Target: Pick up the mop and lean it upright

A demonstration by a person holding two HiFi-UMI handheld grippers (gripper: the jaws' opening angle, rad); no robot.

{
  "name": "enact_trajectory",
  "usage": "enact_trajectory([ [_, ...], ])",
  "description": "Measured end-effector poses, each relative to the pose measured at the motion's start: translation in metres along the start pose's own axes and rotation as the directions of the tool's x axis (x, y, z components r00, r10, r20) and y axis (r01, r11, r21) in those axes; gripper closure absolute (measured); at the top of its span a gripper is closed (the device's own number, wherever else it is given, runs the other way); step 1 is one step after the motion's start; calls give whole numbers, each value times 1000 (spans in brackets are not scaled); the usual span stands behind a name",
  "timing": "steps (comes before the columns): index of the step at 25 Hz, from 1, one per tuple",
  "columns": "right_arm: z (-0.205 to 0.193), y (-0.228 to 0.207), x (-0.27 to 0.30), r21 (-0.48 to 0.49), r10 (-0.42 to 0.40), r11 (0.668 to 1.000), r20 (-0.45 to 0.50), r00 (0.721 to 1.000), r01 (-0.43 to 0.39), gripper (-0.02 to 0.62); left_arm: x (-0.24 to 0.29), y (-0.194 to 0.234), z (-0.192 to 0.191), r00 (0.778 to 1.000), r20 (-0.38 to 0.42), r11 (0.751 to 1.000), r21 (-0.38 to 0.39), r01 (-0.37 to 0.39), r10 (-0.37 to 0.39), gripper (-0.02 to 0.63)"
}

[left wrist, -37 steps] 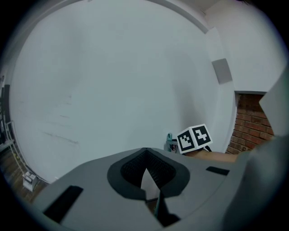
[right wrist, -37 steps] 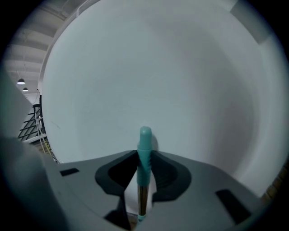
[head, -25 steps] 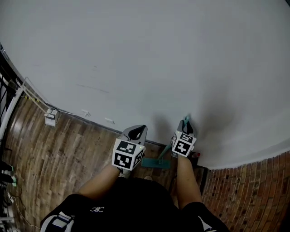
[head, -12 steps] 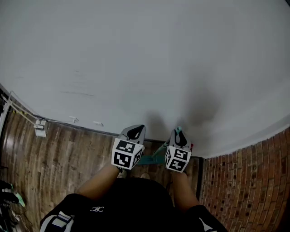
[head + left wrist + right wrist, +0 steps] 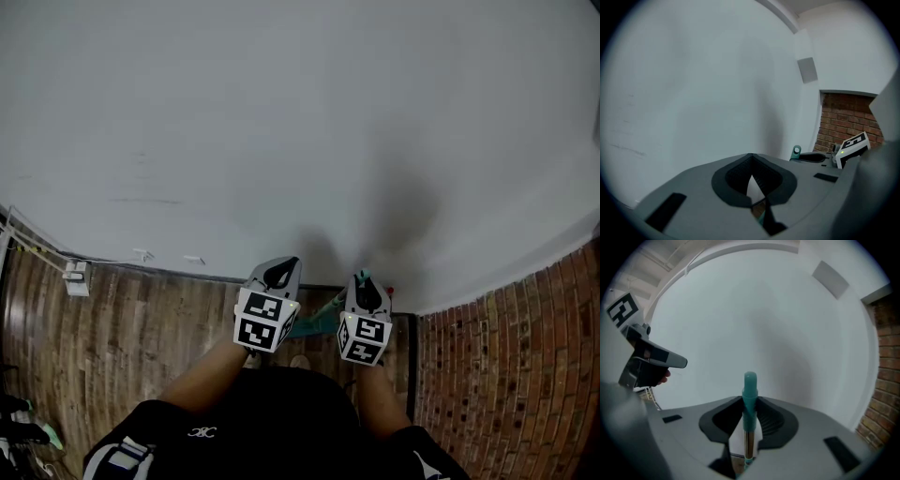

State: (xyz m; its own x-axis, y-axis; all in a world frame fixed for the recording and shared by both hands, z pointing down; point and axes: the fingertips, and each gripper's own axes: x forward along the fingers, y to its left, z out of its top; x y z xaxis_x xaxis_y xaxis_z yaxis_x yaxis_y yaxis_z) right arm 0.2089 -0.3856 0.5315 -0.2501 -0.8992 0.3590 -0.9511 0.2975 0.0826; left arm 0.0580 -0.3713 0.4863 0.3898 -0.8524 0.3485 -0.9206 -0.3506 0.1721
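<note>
Mop handle [image 5: 749, 392] upright between clenched right gripper [image 5: 750, 403] jaws; left gripper [image 5: 750, 156] jaws together, empty.

Two are counted in front of the white wall [image 5: 281, 112]: the left hand-held gripper [image 5: 279, 277] and the right hand-held gripper [image 5: 364, 287]. One marker cube is carried on each, so two cubes are tallied. One mop [image 5: 749, 394] is seen close to the wall, with a single teal grip at its top. Two bare forearms [image 5: 202, 375] are counted on the near side of the wall. One small white box [image 5: 77, 278] is spotted at the wall's foot, far left. One brick wall [image 5: 506, 375] and one wooden floor [image 5: 141, 328] are noted.
</note>
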Motion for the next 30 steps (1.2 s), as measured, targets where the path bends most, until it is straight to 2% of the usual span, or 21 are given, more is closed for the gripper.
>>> enact_trajectory([
  [5, -1, -3, -1, 6, -4, 1000, 2, 1000, 4, 489, 0, -6, 3, 999, 17, 999, -37, 35, -34, 612],
  [12, 1, -3, 2, 10, 3, 1000, 9, 1000, -3, 489, -2, -7, 3, 999, 13, 999, -25, 41, -40, 612],
  [23, 4, 4, 13, -2, 44, 999, 21, 999, -44, 489, -9, -2, 2, 1000, 11, 1000, -19, -5, 5, 612],
  [30, 12, 4, 50, 4, 70, 997, 18, 997, -71, 489, -19, 4, 0, 999, 11, 998, -19, -51, 52, 612],
])
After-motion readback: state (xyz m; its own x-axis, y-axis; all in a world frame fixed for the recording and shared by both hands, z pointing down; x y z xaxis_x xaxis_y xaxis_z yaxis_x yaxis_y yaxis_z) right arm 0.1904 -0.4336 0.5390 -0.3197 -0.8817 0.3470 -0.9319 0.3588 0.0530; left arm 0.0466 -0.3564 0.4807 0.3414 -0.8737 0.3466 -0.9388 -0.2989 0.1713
